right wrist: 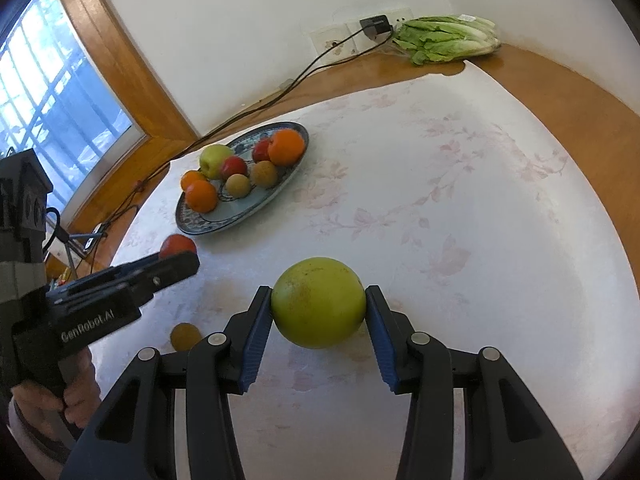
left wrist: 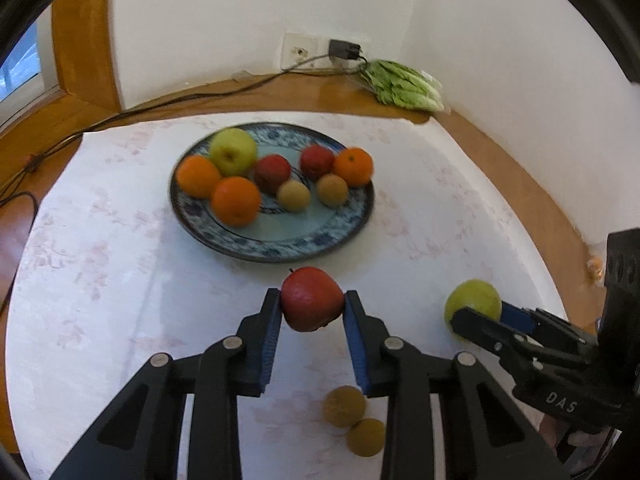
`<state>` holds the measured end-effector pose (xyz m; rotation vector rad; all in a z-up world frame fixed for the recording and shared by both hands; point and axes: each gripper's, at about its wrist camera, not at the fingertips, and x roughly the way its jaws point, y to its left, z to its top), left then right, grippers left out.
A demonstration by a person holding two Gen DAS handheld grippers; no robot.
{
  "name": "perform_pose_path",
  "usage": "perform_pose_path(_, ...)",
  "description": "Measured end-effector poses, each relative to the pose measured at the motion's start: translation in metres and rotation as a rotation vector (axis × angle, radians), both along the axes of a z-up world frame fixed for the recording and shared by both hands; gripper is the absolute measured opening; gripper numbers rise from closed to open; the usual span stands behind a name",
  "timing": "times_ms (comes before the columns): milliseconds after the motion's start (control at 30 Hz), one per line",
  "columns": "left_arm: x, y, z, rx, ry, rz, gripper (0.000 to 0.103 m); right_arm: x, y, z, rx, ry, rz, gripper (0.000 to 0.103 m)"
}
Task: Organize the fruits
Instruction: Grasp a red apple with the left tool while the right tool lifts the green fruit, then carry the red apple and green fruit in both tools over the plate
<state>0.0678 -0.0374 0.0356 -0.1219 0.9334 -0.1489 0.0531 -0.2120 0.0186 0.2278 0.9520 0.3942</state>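
While clamped between left fingers (left wrist: 273,312), red apple (left wrist: 312,299); green apple (right wrist: 319,302) between clenched right fingers (right wrist: 376,320).

Your left gripper (left wrist: 311,306) is black with blue pads, as is your right gripper (right wrist: 319,312). The red apple (left wrist: 312,299) and green apple (right wrist: 319,307) contrast with the blue-and-white patterned plate (left wrist: 280,246) and the white, faintly pink-flowered cloth (right wrist: 440,220) over the amber wood counter (right wrist: 592,120).

Two wrist views — angled down, sharing the plate (left wrist: 272,246)
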Motion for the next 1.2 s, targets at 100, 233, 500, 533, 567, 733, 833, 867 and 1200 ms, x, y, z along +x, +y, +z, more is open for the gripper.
perform_pose_path(100,0.005,0.011,0.005,-0.028,0.000,0.015,0.032,0.001,0.006,0.005,-0.002,-0.002,0.021,0.047)
perform_pose_path(233,0.013,0.021,0.011,-0.018,-0.014,0.027,0.032,0.006,0.017,0.012,0.012,0.016,0.066,0.047)
perform_pose_path(500,0.030,0.031,0.009,0.006,-0.001,0.042,0.032,0.019,0.033,0.030,-0.029,-0.007,0.106,0.047)
perform_pose_path(533,0.032,0.032,0.008,0.000,0.006,0.040,0.032,0.021,0.034,0.030,-0.031,-0.008,0.110,0.047)
perform_pose_path(567,0.034,0.032,0.006,-0.007,0.013,0.038,0.032,0.023,0.034,0.031,-0.038,-0.012,0.122,0.047)
perform_pose_path(733,0.044,0.034,-0.001,-0.003,0.034,0.035,0.032,0.035,0.041,0.036,-0.076,-0.019,0.155,0.047)
perform_pose_path(833,0.049,0.034,-0.002,0.002,0.032,0.038,0.032,0.044,0.047,0.040,-0.084,-0.037,0.170,0.047)
perform_pose_path(867,0.050,0.034,-0.002,0.008,0.028,0.037,0.032,0.047,0.049,0.041,-0.088,-0.045,0.174,0.047)
perform_pose_path(1200,0.068,0.037,-0.011,0.032,0.032,0.041,0.032,0.071,0.074,0.029,-0.077,-0.055,0.200,0.047)
